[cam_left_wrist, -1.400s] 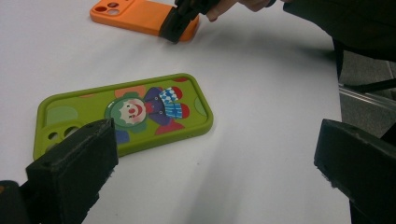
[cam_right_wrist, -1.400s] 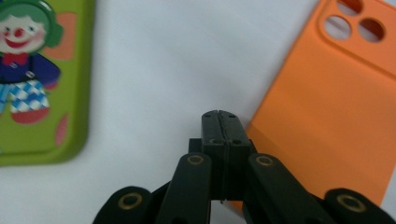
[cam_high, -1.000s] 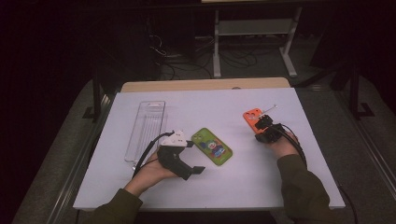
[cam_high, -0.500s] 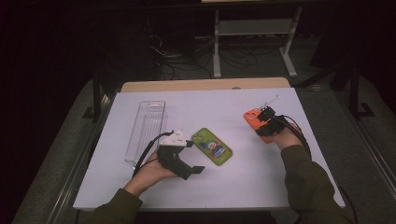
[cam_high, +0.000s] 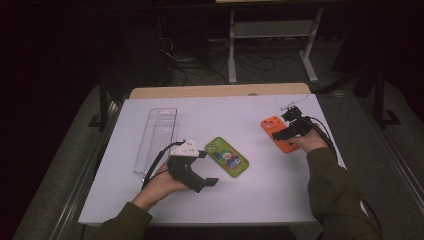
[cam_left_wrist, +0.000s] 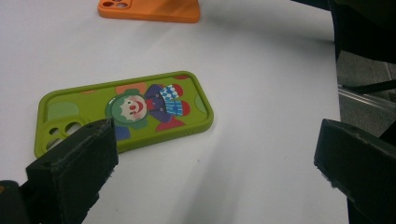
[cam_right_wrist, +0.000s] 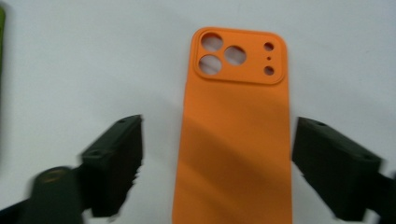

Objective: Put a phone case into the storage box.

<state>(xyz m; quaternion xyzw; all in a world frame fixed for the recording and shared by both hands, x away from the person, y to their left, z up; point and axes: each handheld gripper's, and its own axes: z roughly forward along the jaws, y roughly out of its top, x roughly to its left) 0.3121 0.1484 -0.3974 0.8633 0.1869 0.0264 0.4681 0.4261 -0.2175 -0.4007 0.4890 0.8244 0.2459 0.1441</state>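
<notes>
Right now the right gripper [cam_right_wrist: 217, 172] has just been opening, its jaws wide either side of the orange phone case [cam_right_wrist: 236, 130], not pressing it. Meanwhile the left gripper [cam_left_wrist: 219, 158] gapes empty just beside the green clown case [cam_left_wrist: 126, 112]; both cases lie flat on the white table [cam_high: 260, 200].

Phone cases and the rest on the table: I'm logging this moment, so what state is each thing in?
Orange phone case: flat on the table, back up, between open jaws, ungripped.
Green clown phone case: flat, picture side up, untouched.
Clear tray: lying flat, looks empty.
Right gripper: open, jaws just opened, astride the orange case.
Left gripper: open, holding nothing.
</notes>
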